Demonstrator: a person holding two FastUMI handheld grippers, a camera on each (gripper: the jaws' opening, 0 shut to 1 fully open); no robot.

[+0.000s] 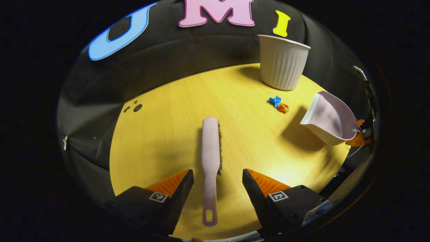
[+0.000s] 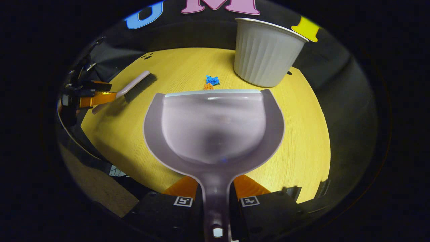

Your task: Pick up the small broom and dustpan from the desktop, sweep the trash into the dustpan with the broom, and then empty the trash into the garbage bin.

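A pale pink broom [image 1: 210, 151] lies flat on the yellow wooden table [image 1: 158, 134], bristles to its right. Its handle runs between the fingers of my left gripper [image 1: 218, 172], which stands open around it without touching. A matching dustpan [image 2: 215, 124] is held above the table, its handle clamped in my right gripper [image 2: 215, 181]. The same dustpan [image 1: 331, 119] hangs tilted at the right in the left gripper view. Blue and orange crumpled trash [image 1: 278, 104] lies on the table in front of the dustpan's lip [image 2: 210, 82]. The white ribbed bin [image 1: 283, 62] stands upright behind the trash.
The bin [image 2: 265, 53] is at the table's far edge, close to the booth's black wall. A few small dark holes [image 1: 136, 107] mark the table's far left. The left gripper [image 2: 92, 97] and broom [image 2: 136, 87] sit at the table's left edge.
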